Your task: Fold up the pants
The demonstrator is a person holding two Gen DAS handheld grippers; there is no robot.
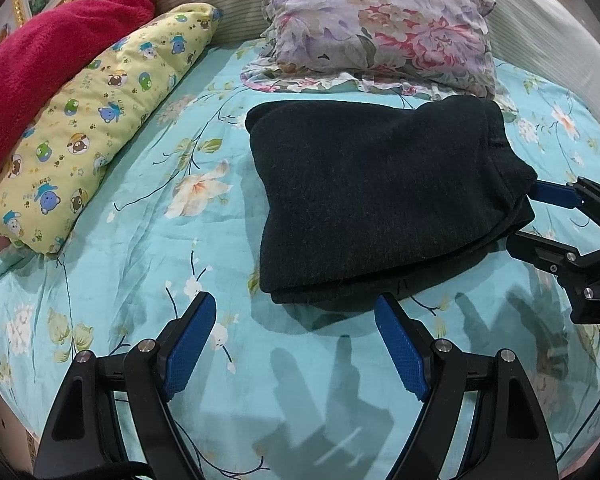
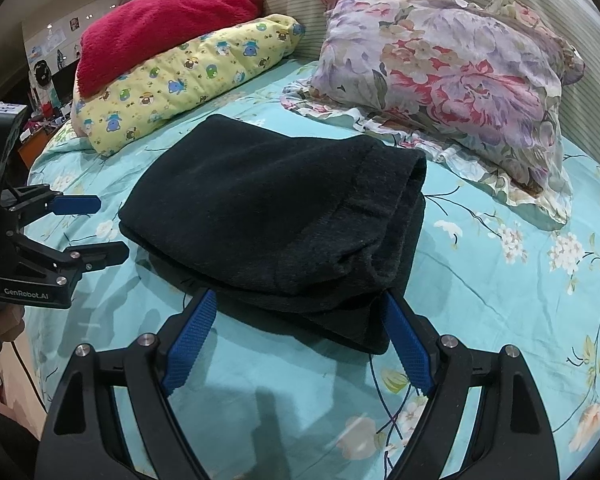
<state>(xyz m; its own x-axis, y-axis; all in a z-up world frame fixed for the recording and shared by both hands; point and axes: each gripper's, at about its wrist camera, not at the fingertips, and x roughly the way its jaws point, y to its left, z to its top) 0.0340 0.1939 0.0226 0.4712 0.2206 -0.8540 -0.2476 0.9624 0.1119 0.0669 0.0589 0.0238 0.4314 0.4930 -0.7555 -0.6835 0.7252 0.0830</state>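
Pants (image 1: 380, 200) sit mid-bed on the teal floral sheet (image 1: 140, 260), already a compact stacked rectangle, several layers thick. The floral pillow (image 1: 380, 28) lies just beyond the pants, with the yellow bear-print bundle (image 1: 100, 120) and red blanket (image 1: 40, 64) off to their left.

Left gripper (image 1: 296, 344): jaws wide, empty, just short of the pants' near edge, not touching. Right gripper (image 2: 296, 344): jaws wide, at the pants' right end. Right pad looks to be against the bottom layer's corner; can't tell if it's real contact. Nothing clamped.

Read: folding looks essentially done; this is release/final tidy. The layered open ends at the pants' right side (image 2: 400, 208) look slightly uneven.

Next, if anything: square those ends. That needs a light nudge or a shallow pinch on the top layers only. Grab deep and the stack drags or unfolds. Otherwise back both grippers off without snagging the pants.
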